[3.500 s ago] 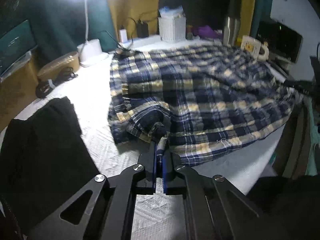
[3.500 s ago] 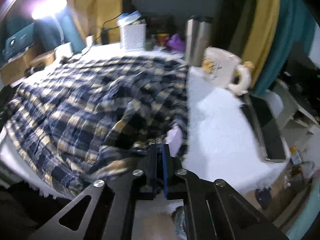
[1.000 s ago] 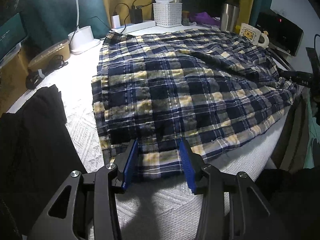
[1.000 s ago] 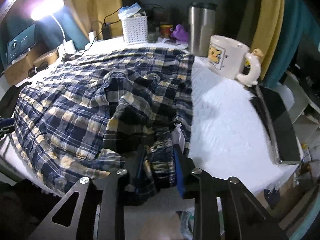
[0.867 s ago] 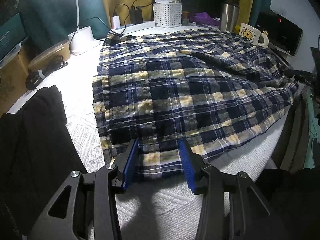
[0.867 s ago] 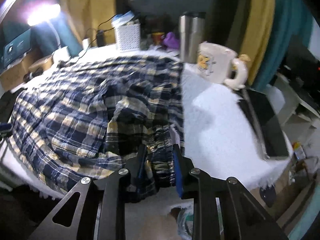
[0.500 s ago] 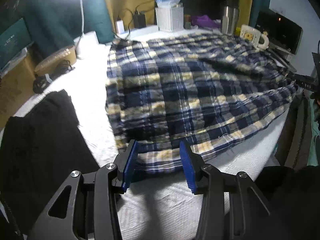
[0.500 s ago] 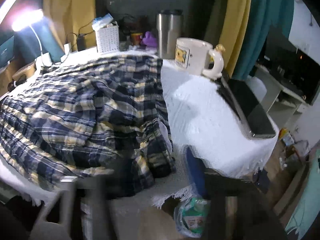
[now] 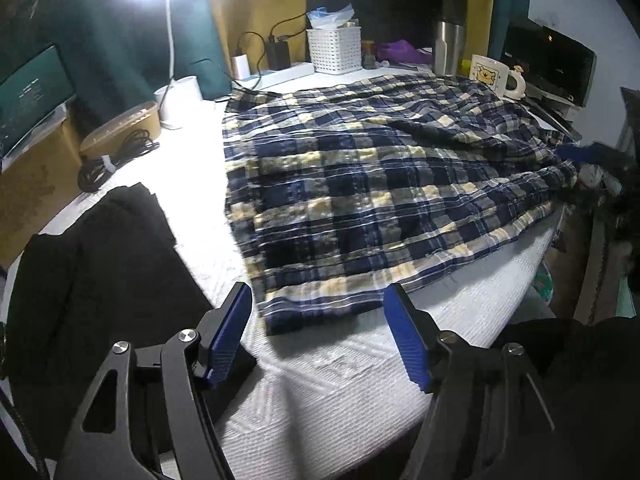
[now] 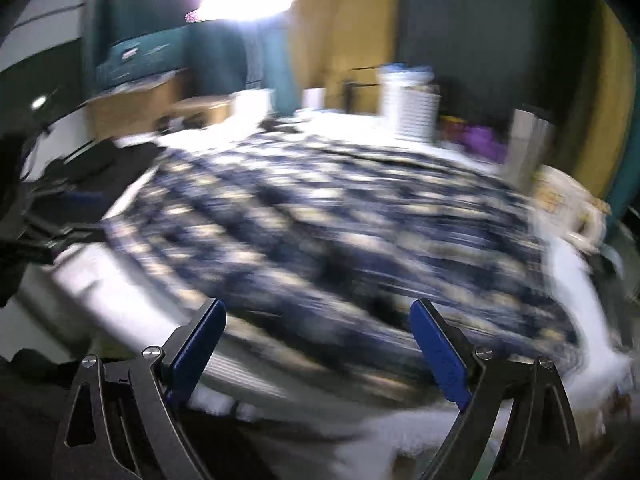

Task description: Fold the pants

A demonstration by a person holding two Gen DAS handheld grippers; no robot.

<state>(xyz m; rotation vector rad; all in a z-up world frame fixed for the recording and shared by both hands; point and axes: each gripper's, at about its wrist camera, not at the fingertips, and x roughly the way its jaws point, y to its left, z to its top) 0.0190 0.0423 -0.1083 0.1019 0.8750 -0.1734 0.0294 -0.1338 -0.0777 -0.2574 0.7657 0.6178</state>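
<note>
**Both grippers off the pants**

My left gripper (image 9: pixel 318 332) is spread wide, its blue pads (image 9: pixel 228 336) apart and holding nothing. It hovers over the near edge of the white table (image 9: pixel 340 384), just short of the hem of the plaid pants (image 9: pixel 372 184). The pants lie spread across the middle of the table, navy and yellow checks, one hem end toward me and the far end bunched at the right edge, where some cloth hangs over the side. A black garment (image 9: pixel 88 276) lies at the table's left edge, beside my left pad and clear of the pants.

Along the back edge stand a lamp (image 9: pixel 176 92), a white basket (image 9: pixel 334 50), a steel tumbler (image 9: pixel 448 46) and a mug (image 9: pixel 494 76), the mug just beside the pants' far corner.

My right gripper (image 10: pixel 316 348) is also released, pads (image 10: pixel 438 354) wide apart with nothing between them. Its view is badly blurred; I can make out the pants (image 10: pixel 340 232) spread on the table (image 10: pixel 120 304) ahead of the fingers, the basket (image 10: pixel 410 112) and the mug (image 10: pixel 572 208) behind, but not whether the pads touch the cloth.
</note>
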